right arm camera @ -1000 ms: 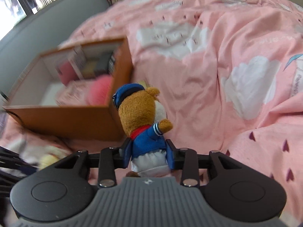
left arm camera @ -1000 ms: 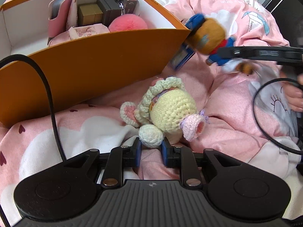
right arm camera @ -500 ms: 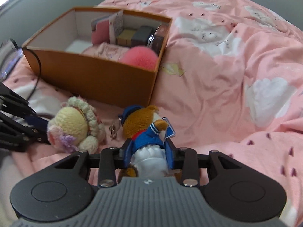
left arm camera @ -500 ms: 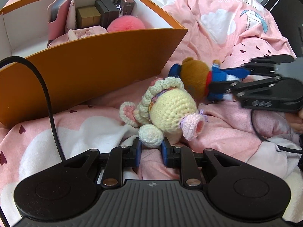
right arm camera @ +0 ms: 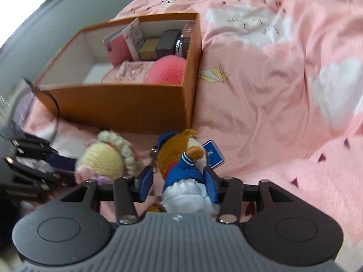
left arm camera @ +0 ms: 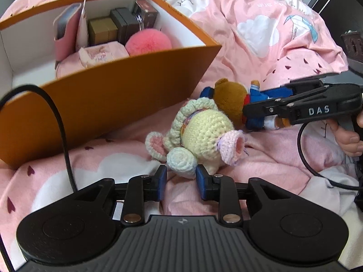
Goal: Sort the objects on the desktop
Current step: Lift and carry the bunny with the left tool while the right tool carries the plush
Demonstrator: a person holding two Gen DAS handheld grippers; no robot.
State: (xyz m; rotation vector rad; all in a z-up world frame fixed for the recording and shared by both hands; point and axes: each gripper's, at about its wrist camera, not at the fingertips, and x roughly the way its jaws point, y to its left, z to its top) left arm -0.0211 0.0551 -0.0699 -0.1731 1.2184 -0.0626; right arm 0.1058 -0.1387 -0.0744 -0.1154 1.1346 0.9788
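Note:
A cream crochet doll [left arm camera: 204, 131] lies on the pink bedspread in front of the orange box [left arm camera: 113, 90]. My left gripper [left arm camera: 181, 182] is opening; the doll's pale round foot sits between its blue pads, with a gap on both sides. A brown bear in blue clothes [right arm camera: 179, 158] lies right beside the doll [right arm camera: 102, 158], head toward the box [right arm camera: 127, 104]. My right gripper [right arm camera: 178, 184] is opening around the bear's body; the left pad stands clear of it, the right pad is close to it.
The box holds a pink pompom [left arm camera: 148, 42], a pink pouch, small dark and gold boxes and a pink case; its left part is bare. A black cable [left arm camera: 61, 124] loops before the box. A hand [left arm camera: 347, 140] grips the right tool. Rumpled pink bedspread [right arm camera: 272, 90] spreads right.
The right gripper carried the bear down from beside the box's corner onto the bed next to the doll. Both grippers' jaws have widened off their toys. The left gripper stayed in place.

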